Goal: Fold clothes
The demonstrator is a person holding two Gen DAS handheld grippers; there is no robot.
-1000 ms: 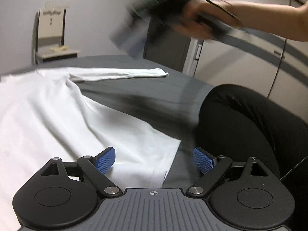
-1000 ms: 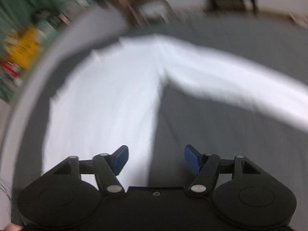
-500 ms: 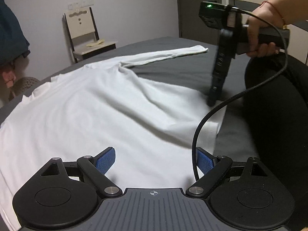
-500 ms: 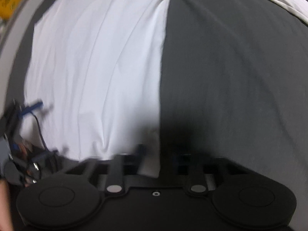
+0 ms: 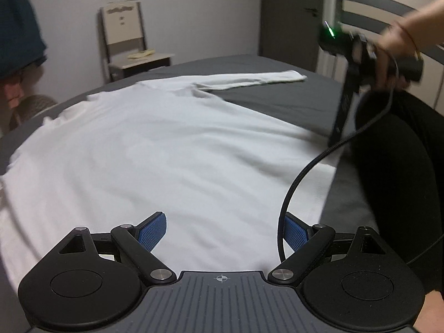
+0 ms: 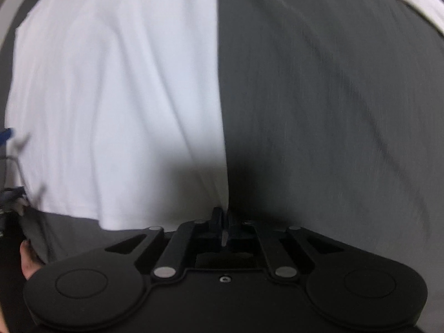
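One white long-sleeved cloth shirt (image 5: 155, 161) lies on one dark grey bed (image 5: 291, 100). Beyond the bed stands one pale wooden chair (image 5: 125, 33). Two black two-finger grippers: left gripper (image 5: 222, 230) and right gripper (image 6: 224, 219).

shirt (image 5: 155, 149) left side: cut off by the frame edge
right gripper (image 6: 224, 222) tips: closed together at the shirt's side edge; grip on cloth hidden
chair (image 5: 130, 47) beyond the shirt: blurred, legs hidden

Shirt (image 5: 155, 149): plain white. Bedsheet (image 6: 333, 111): plain dark grey. Gripper pads (image 5: 152, 231): blue, dotted texture. Chair (image 5: 130, 44): beige.
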